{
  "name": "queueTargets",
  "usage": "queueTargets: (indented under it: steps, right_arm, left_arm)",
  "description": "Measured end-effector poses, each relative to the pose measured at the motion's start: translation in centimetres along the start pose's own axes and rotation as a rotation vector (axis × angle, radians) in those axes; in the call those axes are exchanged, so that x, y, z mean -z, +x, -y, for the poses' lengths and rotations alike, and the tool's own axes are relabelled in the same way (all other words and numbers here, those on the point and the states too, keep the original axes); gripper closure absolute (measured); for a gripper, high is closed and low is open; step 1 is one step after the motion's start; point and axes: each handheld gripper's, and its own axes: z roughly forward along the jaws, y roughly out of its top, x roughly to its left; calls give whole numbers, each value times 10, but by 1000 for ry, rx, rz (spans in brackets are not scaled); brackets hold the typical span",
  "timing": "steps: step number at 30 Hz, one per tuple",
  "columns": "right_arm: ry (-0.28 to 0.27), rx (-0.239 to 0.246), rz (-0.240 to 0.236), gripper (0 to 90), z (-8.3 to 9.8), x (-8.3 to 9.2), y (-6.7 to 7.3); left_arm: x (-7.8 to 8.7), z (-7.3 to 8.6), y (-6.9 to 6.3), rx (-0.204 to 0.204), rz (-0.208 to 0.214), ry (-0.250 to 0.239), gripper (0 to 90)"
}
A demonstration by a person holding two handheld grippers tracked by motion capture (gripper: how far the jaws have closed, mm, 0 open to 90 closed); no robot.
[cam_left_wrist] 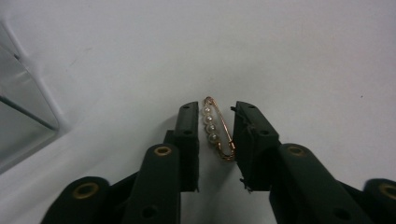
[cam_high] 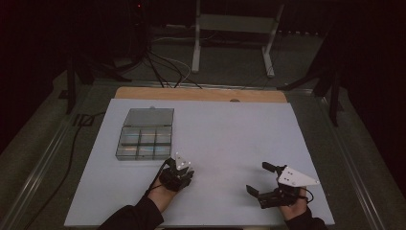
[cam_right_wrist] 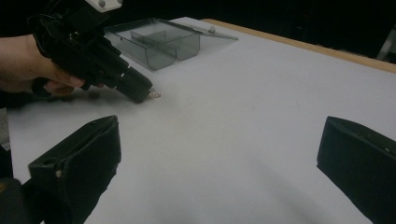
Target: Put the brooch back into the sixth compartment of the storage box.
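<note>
Left gripper (cam_left_wrist: 216, 128) jaws flanking pearl pin (cam_left_wrist: 217, 128), not quite pinching; right gripper (cam_right_wrist: 219, 158) released, white mat (cam_high: 230, 129) open between.

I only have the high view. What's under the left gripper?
Observer: A gold safety pin with pearls, lying flat between the jaws of the left gripper.
Operator: Is it gripped yet?
Observer: Not quite. A thin gap shows on the pearl side.
Operator: Anything at the right gripper?
Observer: Nothing between its wide-open jaws, just bare white table.
</note>
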Motion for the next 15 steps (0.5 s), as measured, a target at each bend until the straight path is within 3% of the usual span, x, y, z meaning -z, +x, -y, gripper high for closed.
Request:
queueTargets:
  steps: [6, 15]
  right_arm:
    - [1, 1, 0, 0, 0, 0, 0]
    - [1, 1, 0, 0, 0, 0, 0]
  left_arm:
    - [0, -1, -1, -28, 2, 11, 816]
    - [0, -1, -1, -51, 6, 14, 827]
